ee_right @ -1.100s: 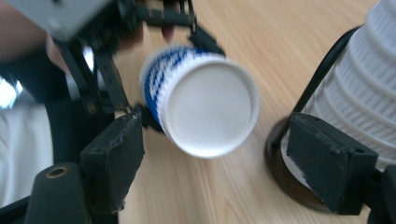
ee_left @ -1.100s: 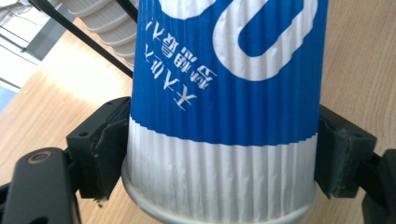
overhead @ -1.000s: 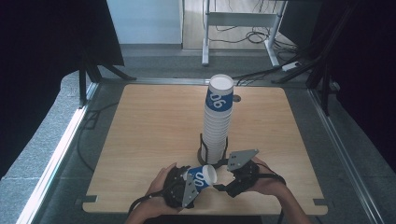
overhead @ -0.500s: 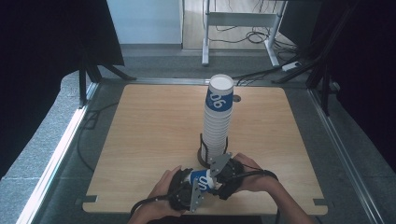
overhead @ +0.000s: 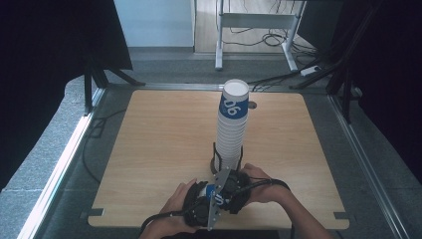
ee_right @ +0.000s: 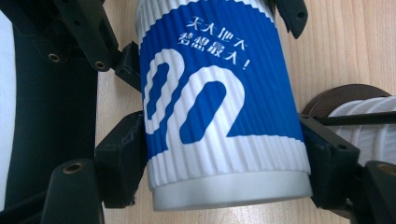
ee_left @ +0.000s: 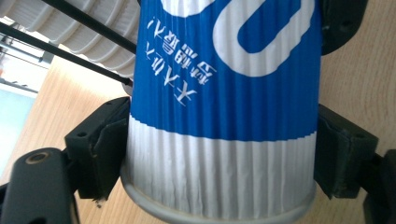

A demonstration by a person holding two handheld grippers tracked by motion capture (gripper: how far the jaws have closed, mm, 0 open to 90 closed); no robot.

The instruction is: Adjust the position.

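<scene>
both tongs on one blue and white cup (overhead: 211, 191), low over the surface (overhead: 149, 149) in front of the tall cup stack (overhead: 231, 129). left tongs (ee_left: 219, 154) clamp one end, easing slightly; right tongs (ee_right: 224, 161) just closed on the other.

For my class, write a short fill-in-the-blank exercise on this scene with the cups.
1. The cup gripped by both grippers is white and ____.
2. The tall stack of cups stands in a black wire ____.
3. The left gripper and right gripper hold ____ cup between them.
4. The table top is made of ____.

Missing words: blue; holder; one; wood
</scene>
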